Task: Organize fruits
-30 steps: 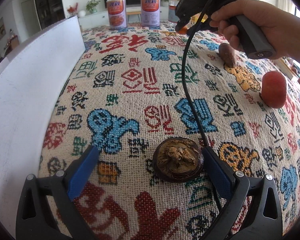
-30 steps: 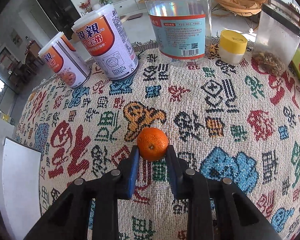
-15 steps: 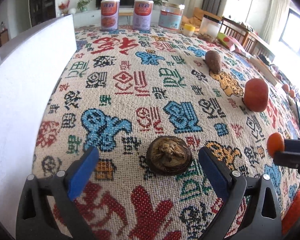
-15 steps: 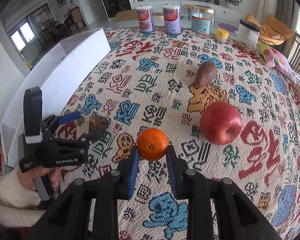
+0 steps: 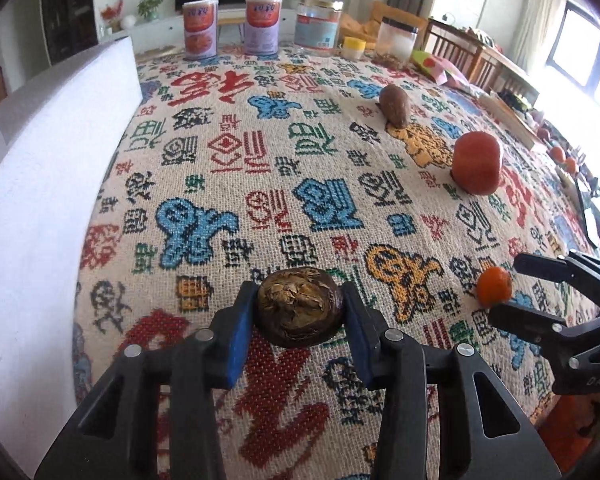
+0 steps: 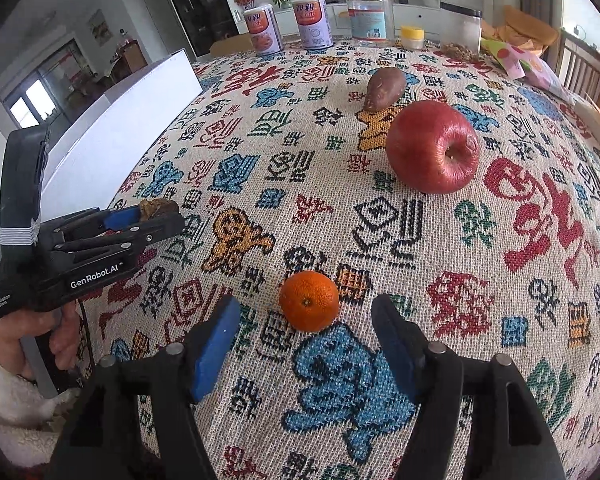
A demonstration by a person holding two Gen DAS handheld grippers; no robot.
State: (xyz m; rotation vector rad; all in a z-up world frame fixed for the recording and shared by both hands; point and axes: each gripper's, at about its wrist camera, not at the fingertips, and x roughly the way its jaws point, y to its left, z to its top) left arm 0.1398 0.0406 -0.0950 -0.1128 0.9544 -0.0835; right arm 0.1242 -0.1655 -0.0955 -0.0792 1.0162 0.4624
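Note:
My left gripper [image 5: 299, 312] is shut on a dark brown wrinkled fruit [image 5: 299, 312], low over the patterned tablecloth [image 5: 260, 160]; it also shows in the right wrist view [image 6: 156, 216]. My right gripper [image 6: 306, 328] is open, its blue pads either side of a small orange [image 6: 309, 301] that rests on the cloth; the orange [image 5: 494, 286] also shows in the left wrist view. A red apple [image 6: 432, 146] and a brown sweet potato [image 6: 384, 89] lie farther back.
A white box wall [image 5: 40, 180] runs along the table's left side. Two cans [image 5: 199, 30], a glass jar [image 5: 317, 26], a yellow-lidded pot [image 5: 354, 47] and a clear container [image 5: 398, 38] stand at the far edge.
My left gripper has closed on the brown fruit. My right gripper has lowered the orange onto the cloth and opened, letting it go.

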